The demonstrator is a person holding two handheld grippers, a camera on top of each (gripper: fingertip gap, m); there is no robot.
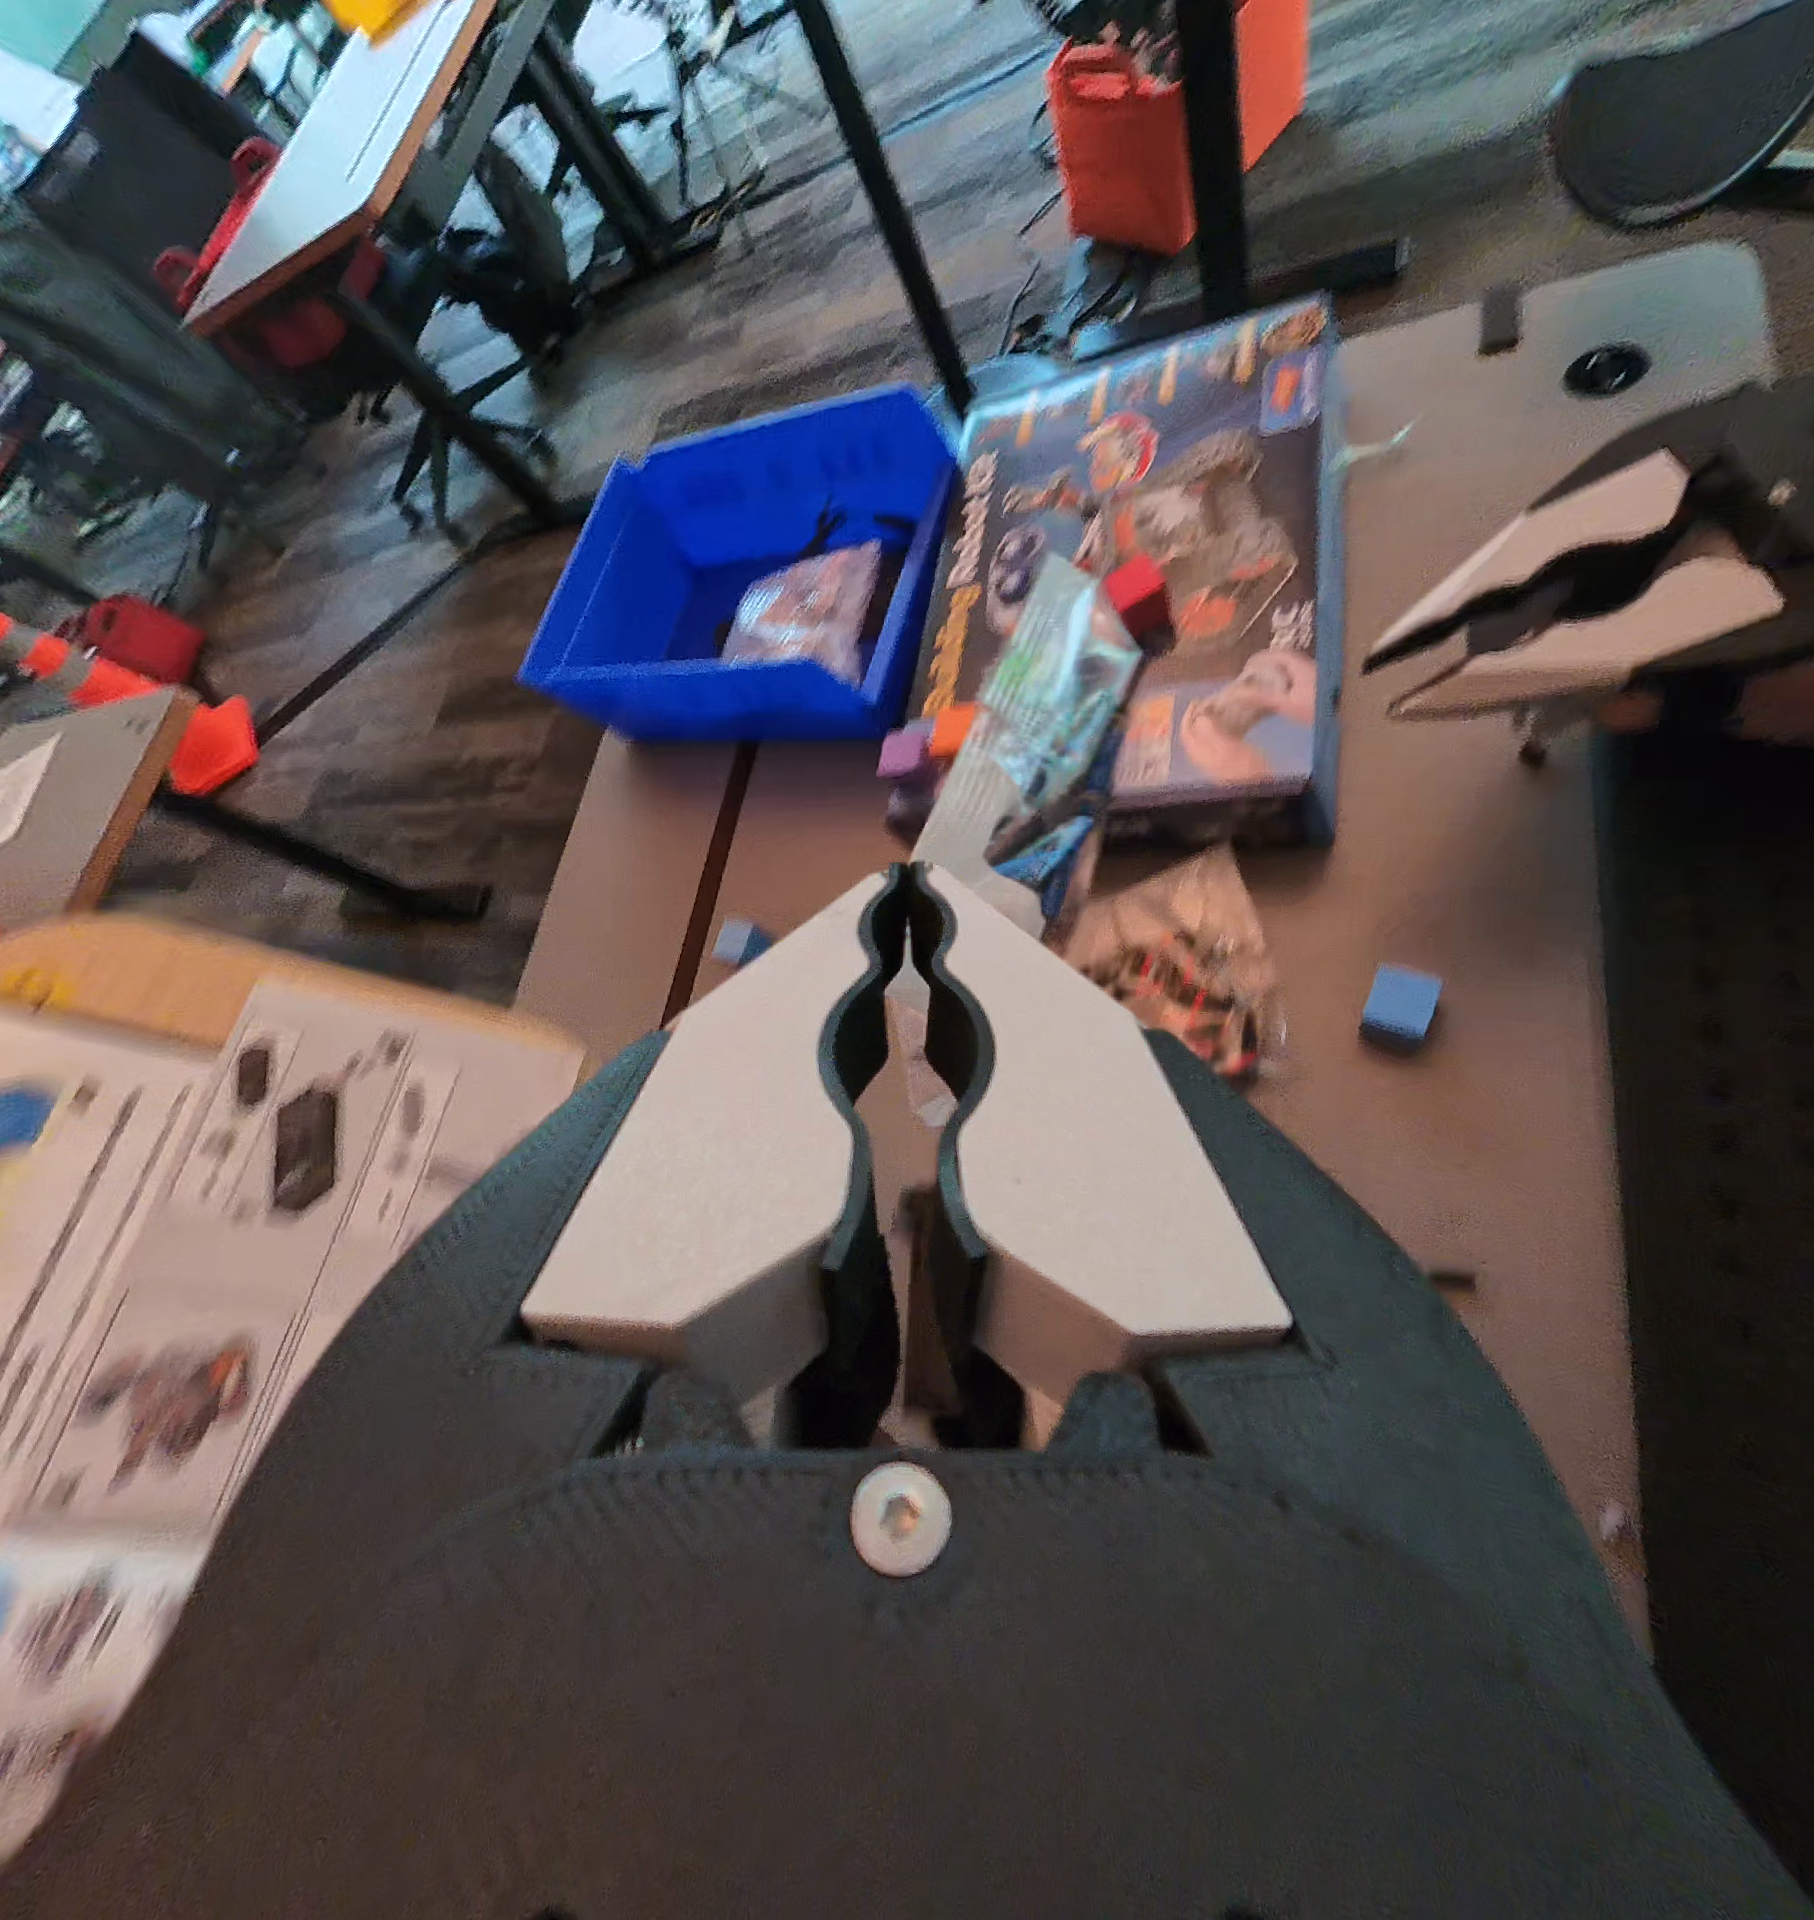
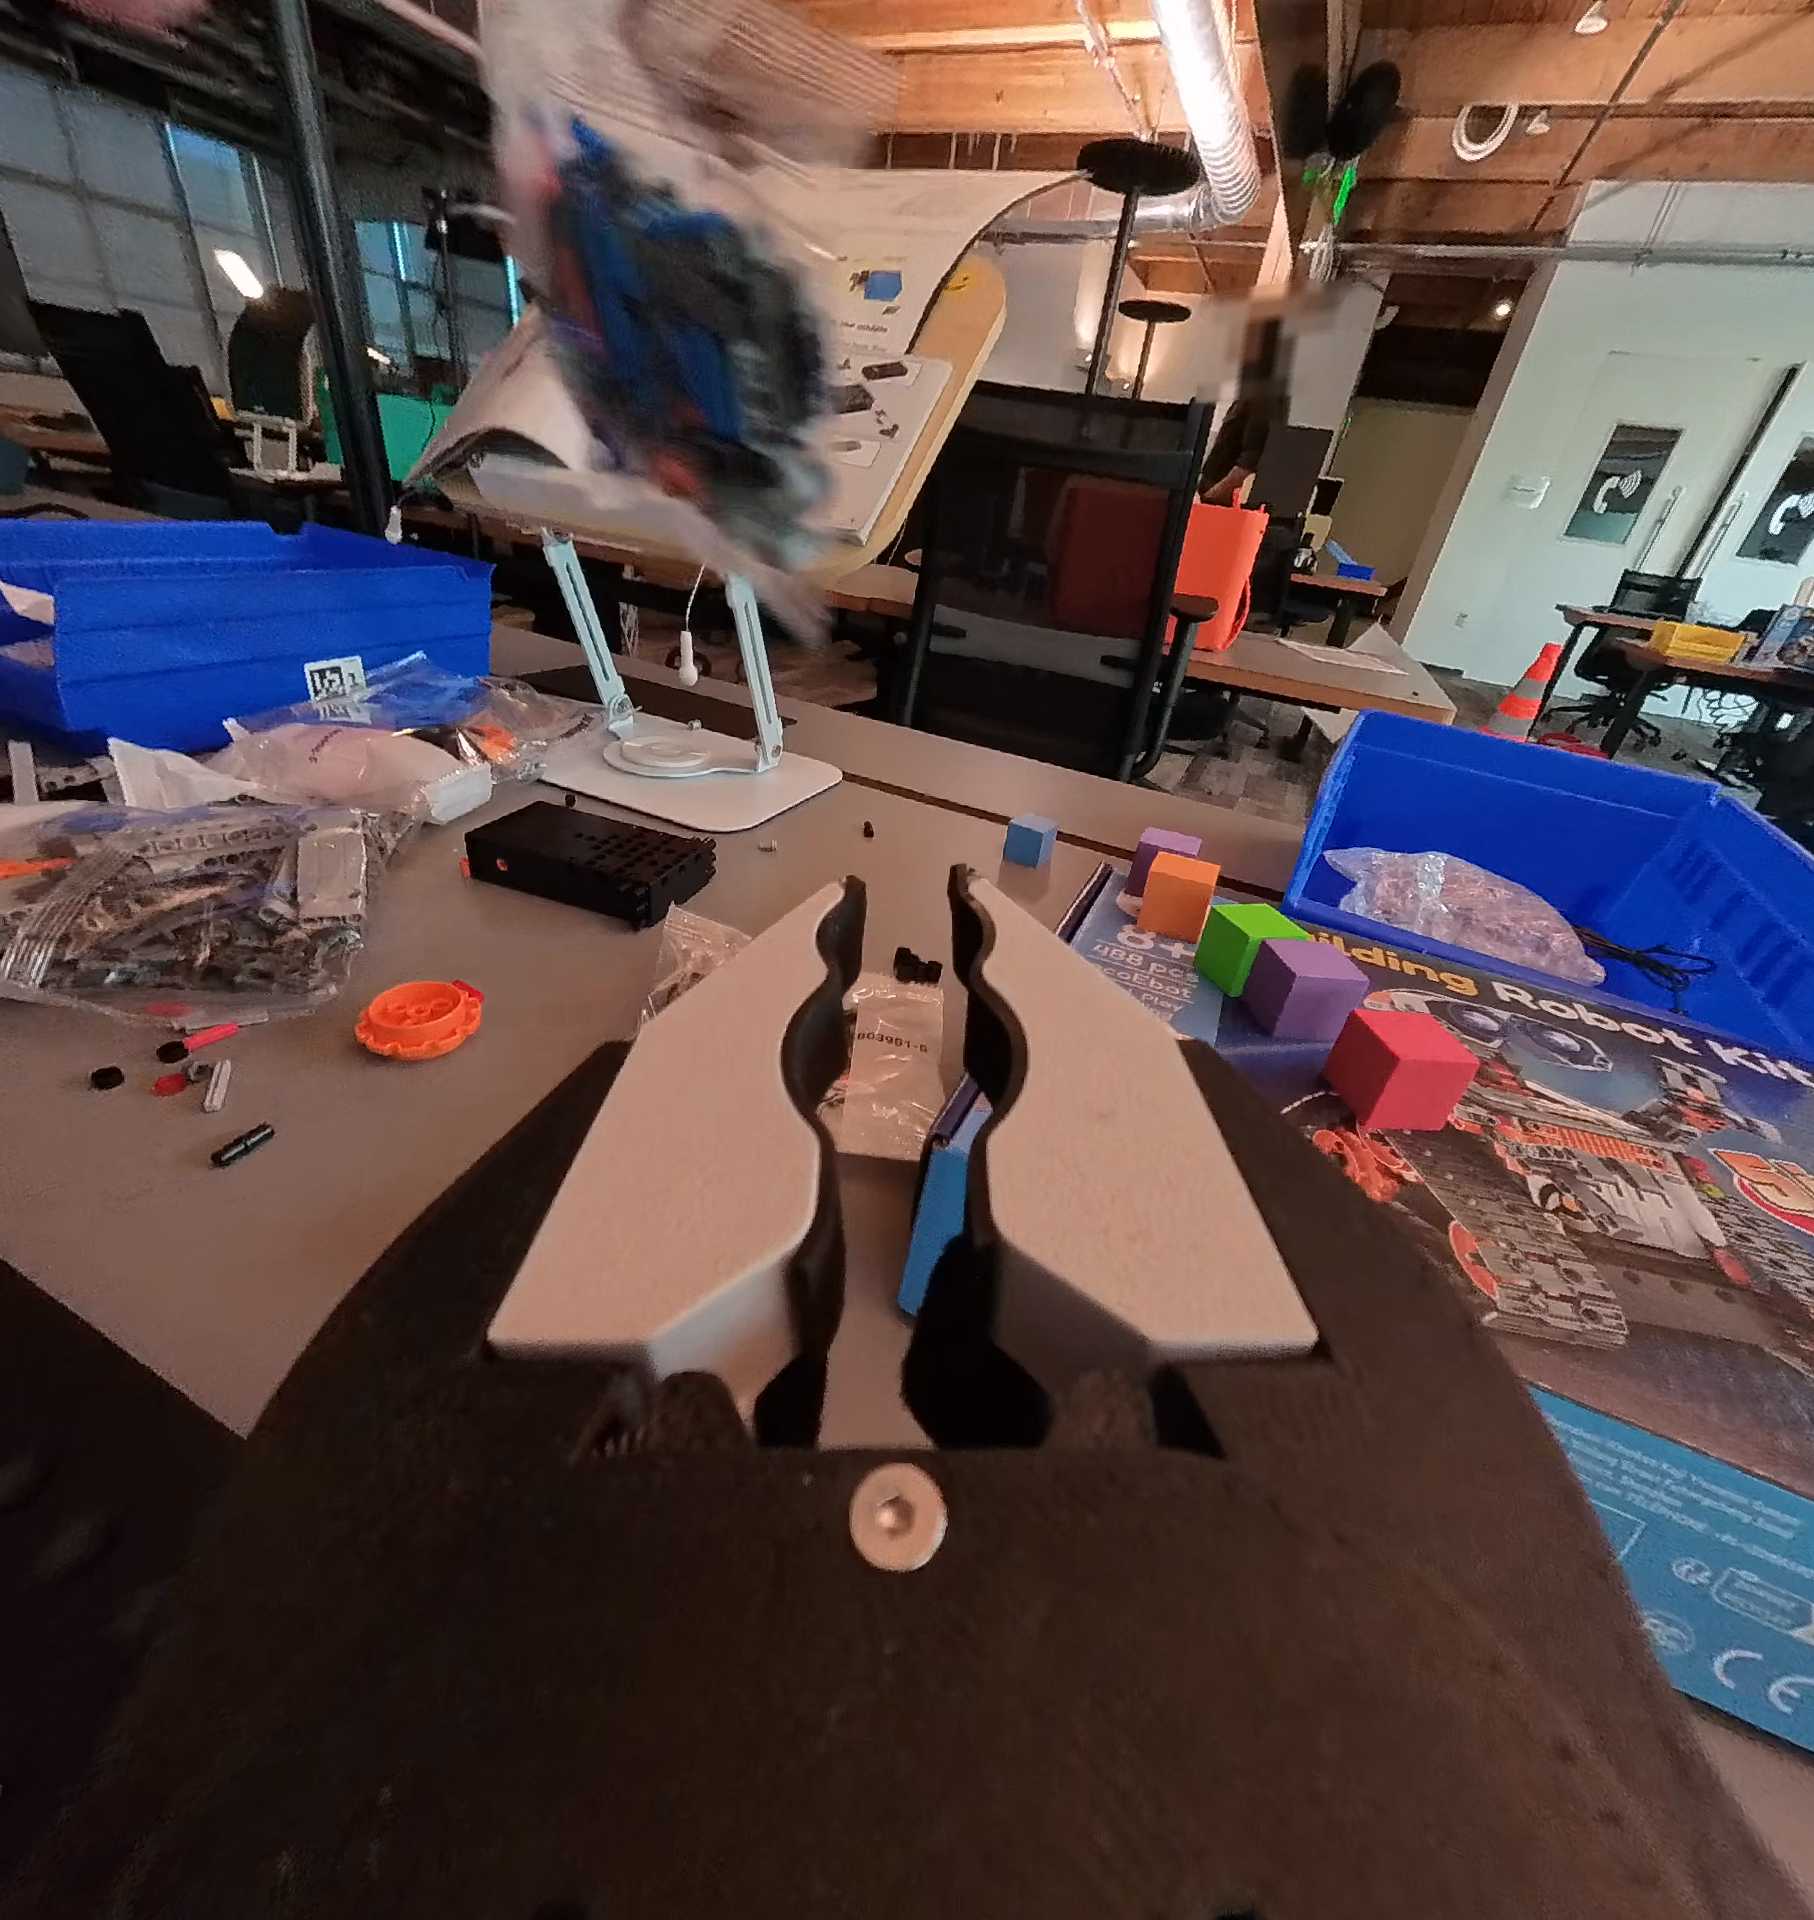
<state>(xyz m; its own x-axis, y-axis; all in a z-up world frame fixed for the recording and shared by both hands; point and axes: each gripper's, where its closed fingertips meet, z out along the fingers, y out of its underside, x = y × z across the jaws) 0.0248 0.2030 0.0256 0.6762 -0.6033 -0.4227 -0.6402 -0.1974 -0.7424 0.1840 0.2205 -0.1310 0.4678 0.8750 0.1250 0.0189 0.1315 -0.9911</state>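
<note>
Overhead, the left gripper (image 1: 908, 878) looked down on a cluttered bench (image 1: 1454, 1039). Its jaws were pressed together at the tips and seemed to pinch the top edge of a clear bag (image 1: 1048, 675), which hung below them over a kit box (image 1: 1225, 582). The right wrist view showed this bag (image 2: 664, 343) in mid-air as a blur of blue and dark pieces, in front of an open booklet (image 2: 913, 343) on a white stand (image 2: 674, 748).

The right gripper (image 2: 905, 883) hovered low over the bench (image 2: 155, 1195), its jaws spread a little with nothing between them. Through the gap lay a small bag (image 2: 887, 1049) flat on the bench, just beside the corner of the kit box (image 2: 1609, 1195). From the left wrist view the right gripper (image 1: 1386, 675) sat at the right edge, well apart from the left one.

On the box stood an orange cube (image 2: 1178, 894), a green cube (image 2: 1241, 945), a purple cube (image 2: 1303, 987) and a red cube (image 2: 1396, 1070) in a line. Behind it a blue bin (image 2: 1568, 831) held a crumpled bag. A blue cube (image 2: 1030, 840), a black block (image 2: 591, 862), an orange wheel (image 2: 420, 1020) and bags of parts (image 2: 155, 904) lay across the bench to the left.
</note>
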